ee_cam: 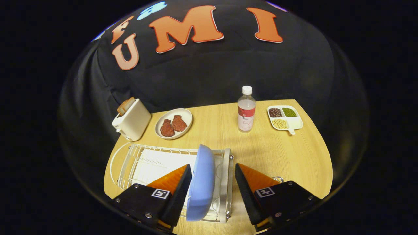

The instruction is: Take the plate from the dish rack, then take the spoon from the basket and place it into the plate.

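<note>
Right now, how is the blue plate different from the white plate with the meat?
The blue plastic plate stands on edge in the white wire dish rack, between the open gripper fingers; the white oval plate lies flat on the wooden table, beyond them. The blue one is empty; the white one holds two meat pieces.

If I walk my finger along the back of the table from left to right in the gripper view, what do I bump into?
Toaster with bread in it → plate of meat → water bottle → divided dish of beans. Nearer, the open jaws of the gripper straddle the blue plate standing in the dish rack.
</note>
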`<move>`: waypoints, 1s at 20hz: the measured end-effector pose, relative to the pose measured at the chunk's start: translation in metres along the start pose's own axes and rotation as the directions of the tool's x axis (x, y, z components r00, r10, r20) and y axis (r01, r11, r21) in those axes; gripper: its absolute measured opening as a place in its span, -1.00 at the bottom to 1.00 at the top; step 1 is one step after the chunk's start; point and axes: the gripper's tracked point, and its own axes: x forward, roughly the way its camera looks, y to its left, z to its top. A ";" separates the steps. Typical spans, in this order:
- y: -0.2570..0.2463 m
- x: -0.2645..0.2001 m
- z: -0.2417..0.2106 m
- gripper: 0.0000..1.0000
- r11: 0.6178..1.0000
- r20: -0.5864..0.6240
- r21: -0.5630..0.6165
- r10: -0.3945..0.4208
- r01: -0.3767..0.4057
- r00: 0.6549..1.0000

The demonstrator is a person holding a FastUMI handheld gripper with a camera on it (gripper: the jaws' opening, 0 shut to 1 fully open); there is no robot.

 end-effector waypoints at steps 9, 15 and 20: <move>0.006 0.012 -0.028 -0.28 0.998 -0.154 0.022 -0.051 0.055 0.987; 0.010 0.014 -0.036 -0.28 0.991 -0.182 0.006 -0.133 0.136 0.974; 0.002 0.011 -0.024 -0.41 0.970 -0.134 -0.031 -0.244 0.242 0.960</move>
